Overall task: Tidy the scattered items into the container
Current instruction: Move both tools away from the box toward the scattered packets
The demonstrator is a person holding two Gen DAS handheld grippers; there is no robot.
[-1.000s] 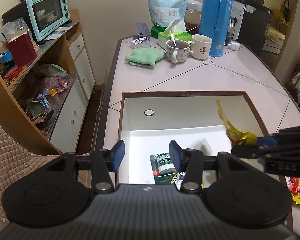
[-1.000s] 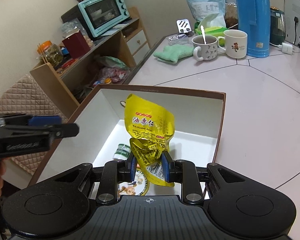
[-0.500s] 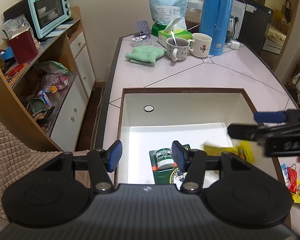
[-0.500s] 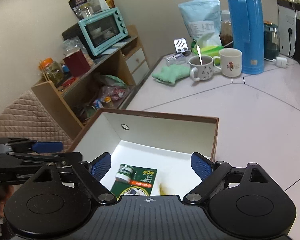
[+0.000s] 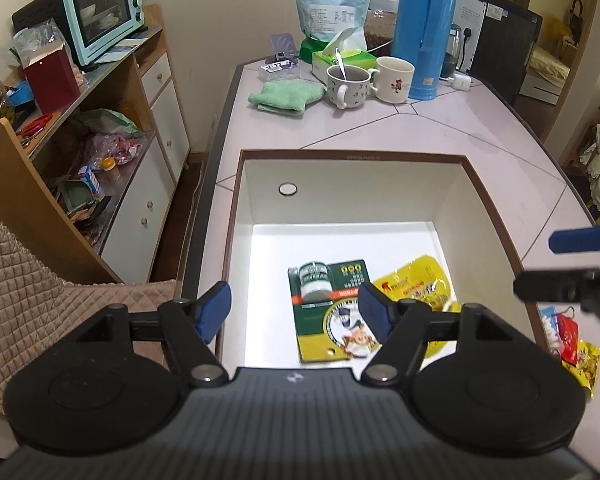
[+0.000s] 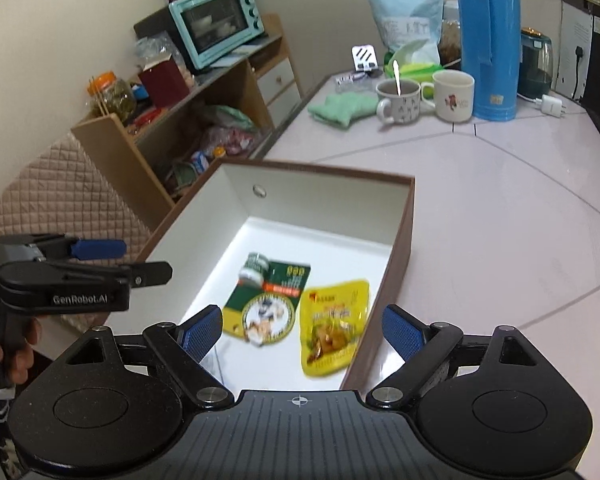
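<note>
Right gripper (image 6: 302,330) jaws wide apart, nothing between them, having just opened; yellow snack pouch (image 6: 334,326) lies flat on the floor of the brown-rimmed box (image 6: 404,248), below and ahead of the jaws, beside a green card pack (image 6: 272,296). Left gripper (image 5: 294,310) jaws also spread, just widened, empty, above box. More snack packets (image 5: 572,340) on desk (image 5: 440,128), right of left jaws.

A pale tiled table (image 5: 452,128) carries an open box (image 5: 484,184), green cloth (image 5: 286,96), two mugs (image 5: 348,86), blue flask (image 5: 424,28) and loose snack packets (image 5: 572,340).
</note>
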